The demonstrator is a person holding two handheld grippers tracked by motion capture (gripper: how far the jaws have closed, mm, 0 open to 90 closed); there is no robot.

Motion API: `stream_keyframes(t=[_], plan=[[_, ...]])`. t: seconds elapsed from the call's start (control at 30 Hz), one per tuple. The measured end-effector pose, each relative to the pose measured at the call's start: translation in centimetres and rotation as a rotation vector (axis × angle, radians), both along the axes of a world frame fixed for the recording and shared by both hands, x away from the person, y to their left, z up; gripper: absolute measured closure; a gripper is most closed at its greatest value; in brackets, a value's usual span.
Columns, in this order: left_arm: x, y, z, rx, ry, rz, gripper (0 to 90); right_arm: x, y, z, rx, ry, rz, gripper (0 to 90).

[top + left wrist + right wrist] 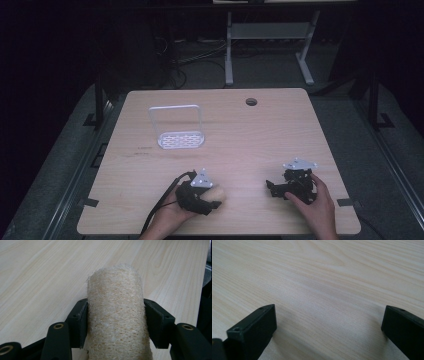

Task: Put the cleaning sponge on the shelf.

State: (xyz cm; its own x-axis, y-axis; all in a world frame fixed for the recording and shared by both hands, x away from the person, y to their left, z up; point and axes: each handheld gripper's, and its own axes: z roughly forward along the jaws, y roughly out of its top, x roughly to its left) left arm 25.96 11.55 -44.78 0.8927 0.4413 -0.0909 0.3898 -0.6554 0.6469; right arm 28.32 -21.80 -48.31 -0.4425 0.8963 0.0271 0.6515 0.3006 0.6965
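A pale, fibrous loofah sponge roll [115,312] lies on the wooden table, and both pads of my left gripper [115,323] press on its sides. From above, the loofah [217,193] pokes out to the right of the left gripper [214,200], held low near the table's front edge by a hand. Over at the front right, my right gripper [274,188] rests on the table with its jaws pointing left. Its jaws [329,327] stand wide apart over bare wood with nothing between them.
A white wire rack [179,126] with a slotted base stands on the left half of the table, toward the back. A round cable hole [251,102] sits near the far edge. Beyond the table stands a white desk frame [270,45] on a dark floor.
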Motion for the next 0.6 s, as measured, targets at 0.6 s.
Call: stream_keyframes(t=[0.6], plan=[[0.6,2.3,0.7,-0.005,-0.021,0.046,41.1,0.0,0.0,0.0,0.004,0.002,-0.003,0.0]])
